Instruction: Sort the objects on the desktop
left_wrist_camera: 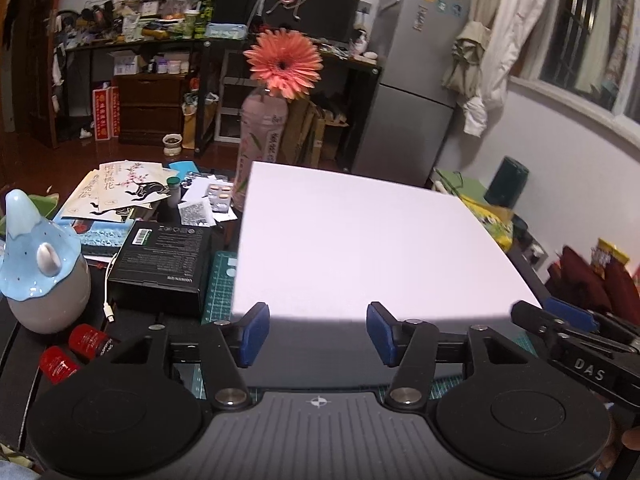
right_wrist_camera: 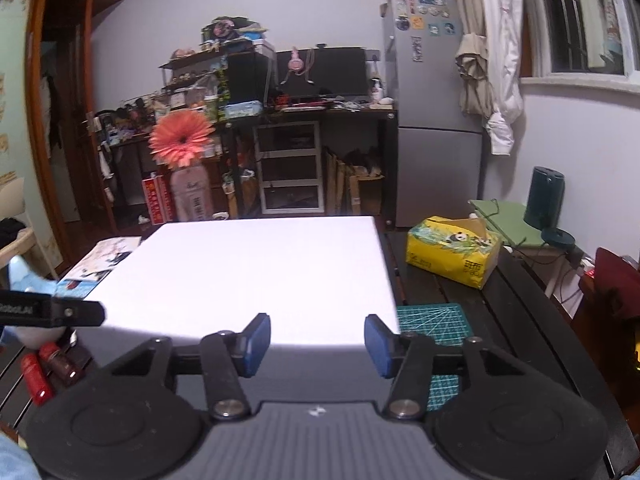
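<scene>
On the left of the bench (left_wrist_camera: 16, 344) stands a blue-and-grey ceramic figure (left_wrist_camera: 40, 272), with two red-capped bottles (left_wrist_camera: 74, 350) lying near its foot. Beside them sits a black box (left_wrist_camera: 166, 262) printed with small white text and a green barcode label (too fine to read). Behind it lie cards (left_wrist_camera: 124, 186) with large Chinese characters and a black horse drawn among pink blossoms.

The left claw (left_wrist_camera: 318, 334) points forward and downward, its blue pads (left_wrist_camera: 252, 334) spread apart and pressing on nothing, just short of the near edge of the big white box (left_wrist_camera: 360, 240). That box lies flat on the middle of the bench, over a green cutting mat (left_wrist_camera: 220, 284). Behind it a pink bottle (left_wrist_camera: 262, 128) holds an orange gerbera (left_wrist_camera: 284, 62).

The right claw (right_wrist_camera: 318, 340) takes the same pose at the near right part of the white box (right_wrist_camera: 260, 272), jaws likewise released with nothing between them. From the left wrist view its black arm bears the letters "DAS"; from the right wrist view the left claw's arm shows lettering ending "LAI".

Right of the box lies a yellow tissue pack (right_wrist_camera: 452, 256) with a panda print, apart from the box. Further right stands a dark green lamp (right_wrist_camera: 546, 204).
</scene>
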`<state>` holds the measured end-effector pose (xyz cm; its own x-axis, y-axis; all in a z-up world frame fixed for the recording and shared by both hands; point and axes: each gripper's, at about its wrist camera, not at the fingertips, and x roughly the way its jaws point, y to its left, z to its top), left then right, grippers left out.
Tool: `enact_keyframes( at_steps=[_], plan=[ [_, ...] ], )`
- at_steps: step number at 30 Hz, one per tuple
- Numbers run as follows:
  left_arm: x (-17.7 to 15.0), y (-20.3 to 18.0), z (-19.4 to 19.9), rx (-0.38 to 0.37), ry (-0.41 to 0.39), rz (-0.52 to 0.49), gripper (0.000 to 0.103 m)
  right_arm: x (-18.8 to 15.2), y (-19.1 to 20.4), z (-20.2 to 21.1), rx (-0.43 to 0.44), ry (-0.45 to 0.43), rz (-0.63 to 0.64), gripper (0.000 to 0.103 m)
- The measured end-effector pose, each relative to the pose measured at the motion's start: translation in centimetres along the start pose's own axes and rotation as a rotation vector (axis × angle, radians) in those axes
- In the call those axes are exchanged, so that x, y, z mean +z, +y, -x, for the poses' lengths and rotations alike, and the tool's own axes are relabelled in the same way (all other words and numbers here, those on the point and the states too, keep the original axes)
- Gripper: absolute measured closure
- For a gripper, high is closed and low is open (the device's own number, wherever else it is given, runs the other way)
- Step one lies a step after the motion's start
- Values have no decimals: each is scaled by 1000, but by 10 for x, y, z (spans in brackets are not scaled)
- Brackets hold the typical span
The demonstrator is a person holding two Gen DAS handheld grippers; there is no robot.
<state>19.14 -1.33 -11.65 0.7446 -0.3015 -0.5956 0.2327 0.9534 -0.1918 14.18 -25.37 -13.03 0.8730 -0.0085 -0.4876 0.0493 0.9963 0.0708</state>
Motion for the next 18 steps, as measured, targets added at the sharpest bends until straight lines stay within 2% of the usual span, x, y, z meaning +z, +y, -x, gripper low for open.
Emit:
enact_keyframes(
  at_steps=[3,6,11,15,18],
  plan=[
    [-6,-9,6,25,0,-56,45,-6,5,5,15,19,-9,47],
    [-12,-15,10,52,2,-80,40,-14,8,11,27,46,-29,36],
    [-29,-14,11,81,63,-41,33,-30,11,14,23,119,-56,20],
    [-45,-15,12,73,118,-11,32,-37,15,13,16,172,-40,19],
    [-51,-19,15,108,136,-21,32,-38,21,17,1,170,5,16]
  ],
)
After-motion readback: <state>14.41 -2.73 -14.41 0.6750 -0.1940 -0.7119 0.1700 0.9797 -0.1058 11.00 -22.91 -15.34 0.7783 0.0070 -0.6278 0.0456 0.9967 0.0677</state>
